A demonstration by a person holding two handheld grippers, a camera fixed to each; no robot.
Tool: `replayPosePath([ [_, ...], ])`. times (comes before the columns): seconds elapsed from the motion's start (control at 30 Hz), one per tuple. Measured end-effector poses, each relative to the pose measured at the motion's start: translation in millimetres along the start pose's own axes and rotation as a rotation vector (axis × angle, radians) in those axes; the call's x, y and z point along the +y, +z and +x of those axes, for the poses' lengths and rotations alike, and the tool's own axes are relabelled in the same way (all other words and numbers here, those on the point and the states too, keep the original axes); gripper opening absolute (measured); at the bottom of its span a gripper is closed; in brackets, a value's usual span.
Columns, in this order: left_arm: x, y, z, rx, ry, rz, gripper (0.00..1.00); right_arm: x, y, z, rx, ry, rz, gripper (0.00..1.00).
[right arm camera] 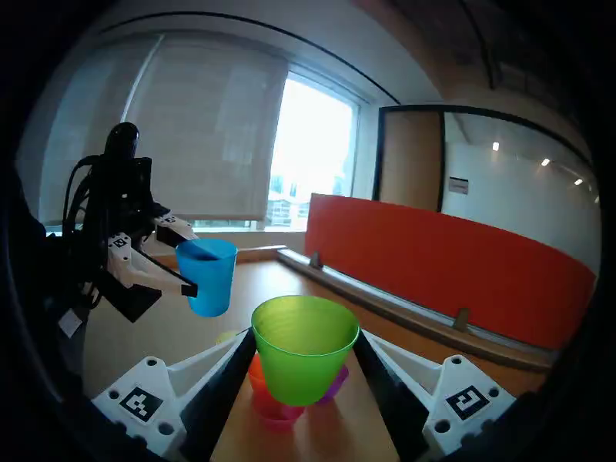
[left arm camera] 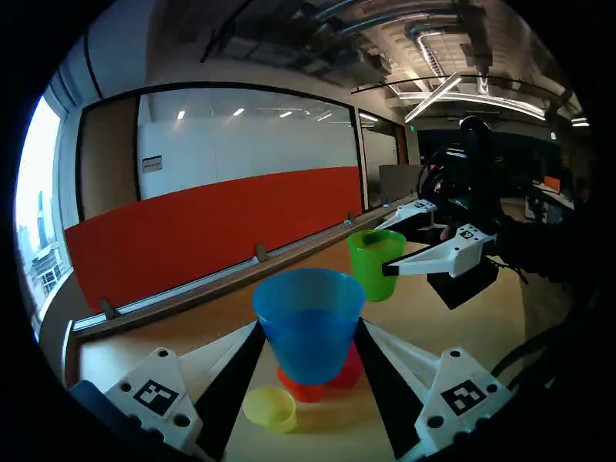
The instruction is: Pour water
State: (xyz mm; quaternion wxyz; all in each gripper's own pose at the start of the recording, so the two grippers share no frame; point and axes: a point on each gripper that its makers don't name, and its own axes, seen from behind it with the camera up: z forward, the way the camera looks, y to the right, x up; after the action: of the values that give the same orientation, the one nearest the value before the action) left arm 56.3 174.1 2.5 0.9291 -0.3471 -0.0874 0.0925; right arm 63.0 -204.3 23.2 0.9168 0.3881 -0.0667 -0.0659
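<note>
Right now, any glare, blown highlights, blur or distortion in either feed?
Right gripper view: the window is blown out to near white, while the green cup is sharp and evenly lit. Left gripper view: the window is overexposed at the edge, the blue cup is sharp, and fisheye distortion bows the red partition.

In the left gripper view the blue cup (left arm camera: 309, 331) hides most of an orange cup (left arm camera: 302, 391) and a pink cup (left arm camera: 350, 373) at its 6 o'clock; in the right gripper view the green cup (right arm camera: 304, 346) covers them likewise.
</note>
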Motion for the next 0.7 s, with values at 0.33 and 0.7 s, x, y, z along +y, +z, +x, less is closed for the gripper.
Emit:
replayPosePath([
  [0.33,-1.9,-1.8,7.9,0.022,0.001,0.006,0.81,-2.2,0.1,4.9,0.024,0.003,0.005,0.93],
  [0.7,-3.5,-4.6,16.3,0.027,0.014,0.001,0.81,-13.3,0.1,5.9,0.036,0.0,0.029,0.92],
])
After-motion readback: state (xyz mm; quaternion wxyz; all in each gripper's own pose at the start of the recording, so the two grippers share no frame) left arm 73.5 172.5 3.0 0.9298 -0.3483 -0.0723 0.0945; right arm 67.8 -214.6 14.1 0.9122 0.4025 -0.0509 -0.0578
